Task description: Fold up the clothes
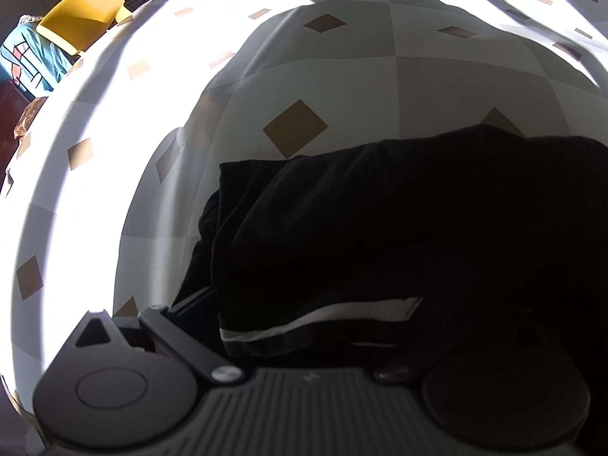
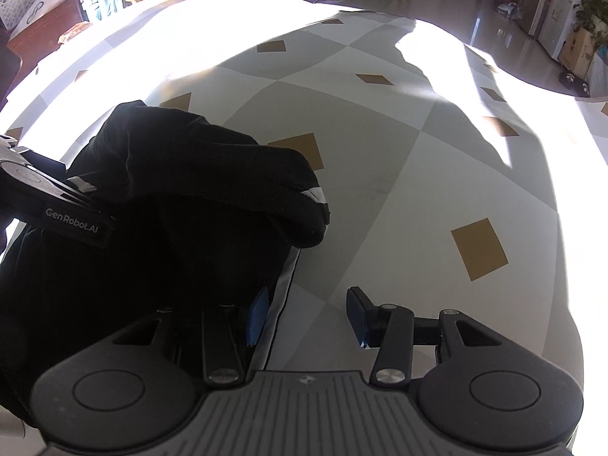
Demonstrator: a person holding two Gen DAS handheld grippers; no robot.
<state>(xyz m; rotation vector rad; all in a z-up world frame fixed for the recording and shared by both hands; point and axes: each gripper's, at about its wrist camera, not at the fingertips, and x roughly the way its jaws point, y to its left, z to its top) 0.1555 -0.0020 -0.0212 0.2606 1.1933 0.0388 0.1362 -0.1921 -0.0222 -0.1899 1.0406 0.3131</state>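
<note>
1. The right gripper stands with its jaws apart and nothing pinched: one blue pad sits at the white-trimmed edge of the black garment, the other over bare cloth, likely lined up to take that edge.
2. The left gripper reaches into the garment from the far side; its fingertips are buried in dark fabric, so I can't tell whether it is clamped or merely resting there.
3. The garment lies bunched on the table, a rolled fold humped on top, white piping showing along one hem. To me the fold looks half-made.
4. Beneath it spreads the diamond-patterned tablecloth, sunlit at its edges; a yellow chair stands beyond.
</note>
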